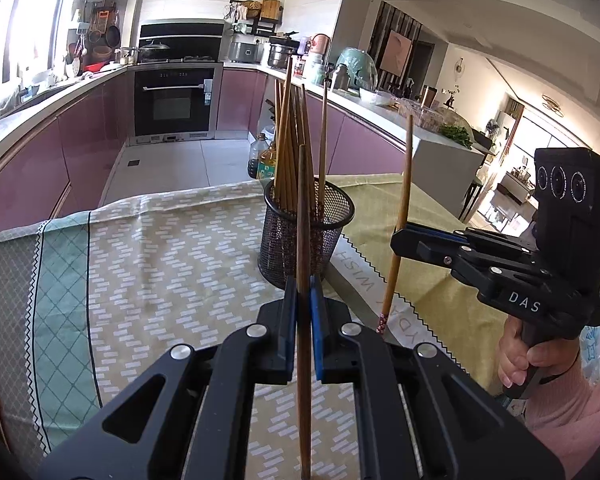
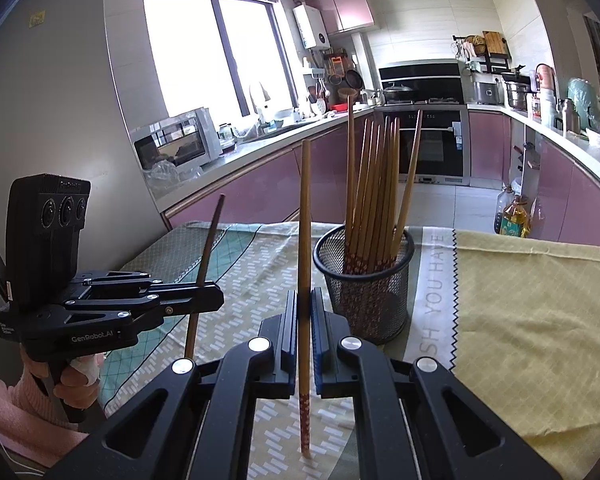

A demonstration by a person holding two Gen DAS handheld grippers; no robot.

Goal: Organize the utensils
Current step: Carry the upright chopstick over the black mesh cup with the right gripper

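Spread across the lower half of both views: a table (image 1: 148, 240) under a patterned cloth (image 2: 532, 312), pale green with white dashes toward frame left, plain yellow-green toward frame right, a printed white band between them.

Standing on that cloth at centre frame, just beyond the fingertips: a black mesh holder (image 1: 306, 236), upright, with a bundle of wooden chopsticks (image 2: 374, 192) fanned out of its top, patterned ends down inside the mesh.

Filling the bottom of the left wrist view: the left gripper (image 1: 303, 308), jaws clamped together on a single dark brown chopstick (image 1: 303, 280), held upright and close to vertical, its upper end overlapping the holder in the picture, its lower end running off the bottom edge. Seen again at lower left of the right wrist view, the stick slightly tilted there.

Filling the bottom of the right wrist view: the right gripper (image 2: 305, 312), jaws pinched shut on a lighter chopstick (image 2: 305, 240), also upright, its red-and-white patterned end (image 2: 305, 420) pointing down below the pads. Seen at right of the left wrist view as well, held out to the right of the holder, clear of the cloth.

Gripped around the right gripper's handle at lower right of the left wrist view: a hand (image 1: 528, 360) in a pink sleeve (image 1: 572, 408).

At far back: pink kitchen cabinets (image 2: 260, 188), an oven (image 1: 174, 100).
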